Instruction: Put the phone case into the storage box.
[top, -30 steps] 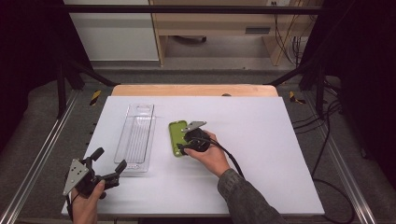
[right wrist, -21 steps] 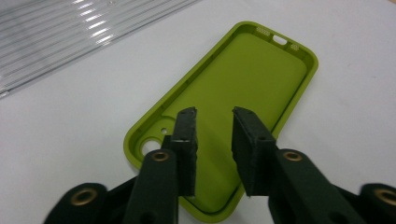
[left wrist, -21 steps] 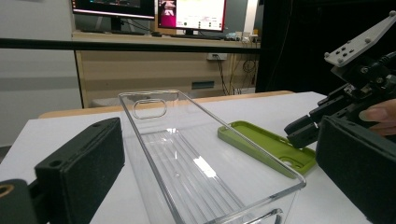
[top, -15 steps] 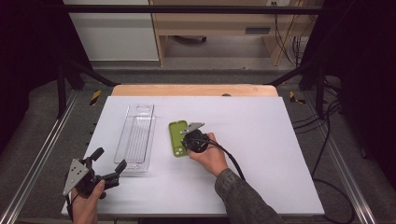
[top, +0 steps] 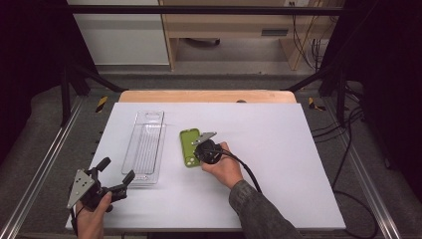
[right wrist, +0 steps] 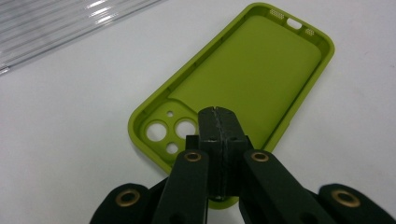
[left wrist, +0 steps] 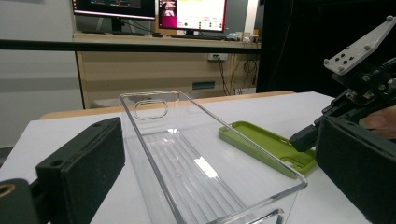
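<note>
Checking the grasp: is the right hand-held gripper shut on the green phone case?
Shut on it. The right hand-held gripper has its jaws pressed together over the near rim of the green phone case.

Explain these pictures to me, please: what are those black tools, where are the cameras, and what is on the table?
A person holds a handheld two-jaw gripper in each hand. One camera looks down from above; another rides on each gripper, looking along its jaws. On the white table lie a clear plastic tray and, beside it, a green phone case with its hollow side up. The right gripper has just closed its jaws on the case's edge near the camera holes. The left gripper waits open at the tray's near end, holding nothing.
</note>
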Demonstrator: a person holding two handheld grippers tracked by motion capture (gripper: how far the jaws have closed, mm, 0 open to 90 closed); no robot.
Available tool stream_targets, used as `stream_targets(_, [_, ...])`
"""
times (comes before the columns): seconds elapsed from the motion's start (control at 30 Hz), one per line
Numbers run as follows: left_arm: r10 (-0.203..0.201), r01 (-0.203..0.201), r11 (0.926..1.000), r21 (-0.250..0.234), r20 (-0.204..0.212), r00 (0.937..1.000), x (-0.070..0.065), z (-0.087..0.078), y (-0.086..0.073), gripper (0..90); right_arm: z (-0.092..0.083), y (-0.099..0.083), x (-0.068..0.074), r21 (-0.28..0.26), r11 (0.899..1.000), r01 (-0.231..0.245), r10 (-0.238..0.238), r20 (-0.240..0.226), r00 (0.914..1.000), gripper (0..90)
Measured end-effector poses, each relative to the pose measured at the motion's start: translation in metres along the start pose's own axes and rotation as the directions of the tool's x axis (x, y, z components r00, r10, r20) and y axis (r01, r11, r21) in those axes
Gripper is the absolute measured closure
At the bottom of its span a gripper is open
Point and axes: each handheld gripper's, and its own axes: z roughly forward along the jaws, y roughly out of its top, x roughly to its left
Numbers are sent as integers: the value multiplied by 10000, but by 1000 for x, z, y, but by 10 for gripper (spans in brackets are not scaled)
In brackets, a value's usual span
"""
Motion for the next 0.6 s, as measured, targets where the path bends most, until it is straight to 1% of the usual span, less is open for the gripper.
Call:
stream_targets(0.1, [-7, 7, 10000, 2, 9, 10000, 0, 0, 0, 16, 0, -1, 0, 102, 9999, 33, -33, -19, 10000, 900])
stream_targets(0.2, [5, -5, 10000, 6, 12, 10000, 0, 0, 0, 16, 0, -3, 1, 213, 9996, 173, -171, -58, 9998, 900])
stream_targets(0.3, [13, -13, 10000, 12, 2, 10000, 0, 0, 0, 16, 0, -4, 2, 244, 9996, 145, -144, -64, 9999, 900])
stream_targets(0.43, [26, -26, 10000, 25, 0, 10000, 0, 0, 0, 16, -2, -6, 2, 359, 9990, 284, -280, -93, 9996, 900])
stream_targets(0.6, [35, -35, 10000, 30, 8, 10000, 0, 0, 0, 16, -4, -8, 2, 524, 9983, 264, -261, -73, 9996, 900])
